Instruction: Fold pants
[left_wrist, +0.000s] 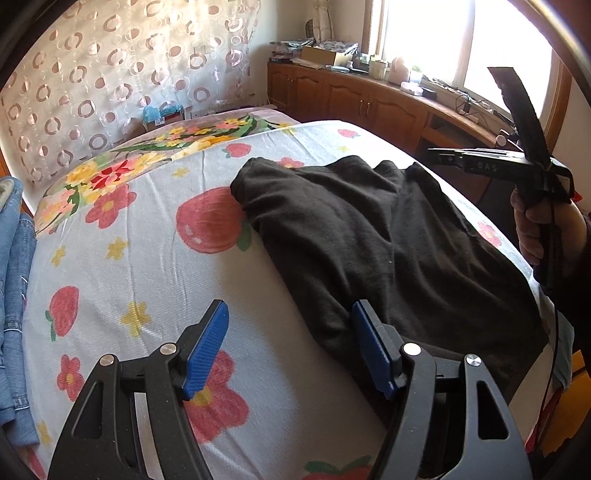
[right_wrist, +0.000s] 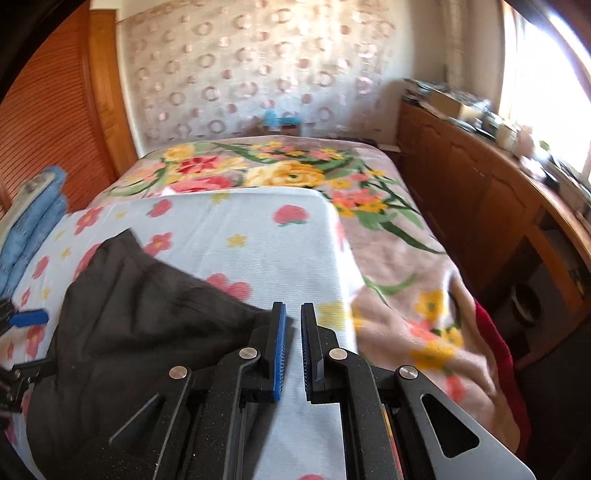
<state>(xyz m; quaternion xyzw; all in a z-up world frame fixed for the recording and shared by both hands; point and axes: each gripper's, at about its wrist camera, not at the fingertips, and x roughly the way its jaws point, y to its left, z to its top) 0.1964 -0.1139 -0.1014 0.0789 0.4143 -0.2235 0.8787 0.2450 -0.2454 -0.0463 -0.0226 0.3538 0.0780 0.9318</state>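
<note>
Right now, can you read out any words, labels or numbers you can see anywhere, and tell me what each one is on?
"GAS": faint raised letters on the side of the right gripper, seen from the left wrist camera; possibly part of a longer word.
The boxes on the wooden cabinet are too small and blurred to read.
Nothing readable on the black pants or the bedsheet.
</note>
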